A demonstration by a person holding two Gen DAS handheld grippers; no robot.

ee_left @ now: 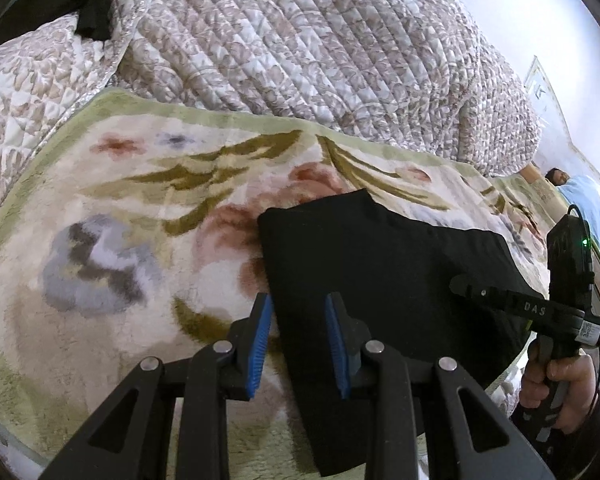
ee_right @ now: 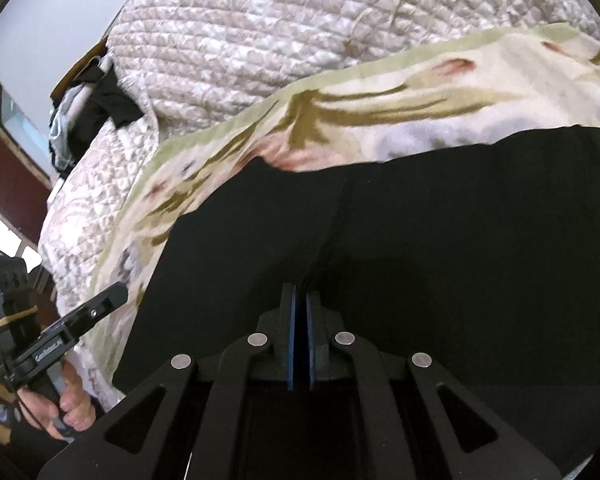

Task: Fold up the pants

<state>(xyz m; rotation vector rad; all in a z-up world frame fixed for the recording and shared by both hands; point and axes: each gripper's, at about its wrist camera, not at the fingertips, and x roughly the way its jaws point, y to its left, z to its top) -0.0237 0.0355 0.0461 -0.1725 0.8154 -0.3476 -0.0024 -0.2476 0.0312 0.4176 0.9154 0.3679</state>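
Pants: we saw the black fabric pants (ee_left: 380,280) lying folded flat on the cream fleece blanket with green border and floral print (ee_left: 140,208); one corner pointed toward the quilt.
Left gripper: our left gripper (ee_left: 300,340) had its blue-padded jaws well apart and held nothing; one blue pad (ee_left: 337,344) lay over the pants' edge, the other over the blanket.
Right gripper: our right gripper (ee_right: 299,344) stood over the pants (ee_right: 440,240) with its pads nearly together; we could not tell whether cloth lay between them.
Surroundings: a quilted beige patterned bedspread (ee_left: 320,40) lay bunched beyond the blanket; a dark garment (ee_left: 94,8) rested at its far edge.
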